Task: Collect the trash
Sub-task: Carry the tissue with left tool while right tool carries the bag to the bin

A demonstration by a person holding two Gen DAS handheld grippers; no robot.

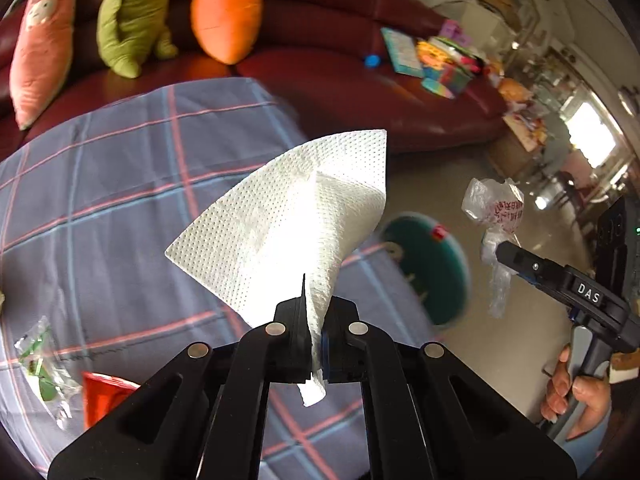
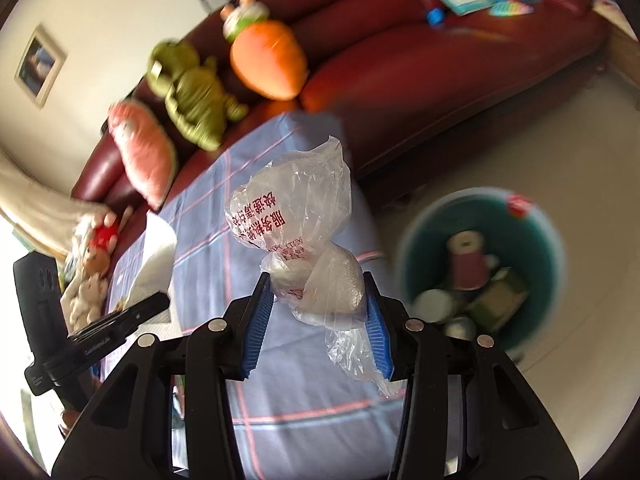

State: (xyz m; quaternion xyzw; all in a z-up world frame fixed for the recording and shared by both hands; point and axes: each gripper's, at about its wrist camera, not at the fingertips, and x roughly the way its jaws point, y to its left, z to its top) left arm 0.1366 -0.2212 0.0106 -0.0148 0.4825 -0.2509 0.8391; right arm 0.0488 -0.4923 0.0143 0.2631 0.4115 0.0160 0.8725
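My left gripper [image 1: 318, 312] is shut on a white paper towel [image 1: 292, 216], which stands up from the jaws above the checked cloth. My right gripper [image 2: 320, 304] is shut on a crumpled clear plastic bag [image 2: 296, 216] with red print, its blue pads [image 2: 256, 320] pressing both sides. That bag [image 1: 494, 208] and the right gripper [image 1: 508, 250] also show at the right of the left wrist view, over the floor. A teal bin [image 2: 532, 236] holding cups and cartons stands on the floor to the right; its rim [image 1: 460, 256] shows behind the towel.
A table with a blue checked cloth [image 1: 100, 208] still holds a clear wrapper [image 1: 44, 368] and a red packet [image 1: 104, 394]. Behind it a red sofa [image 1: 340, 68] carries plush toys [image 1: 228, 16] and books. A person's hand [image 1: 576, 392] holds the right gripper's handle.
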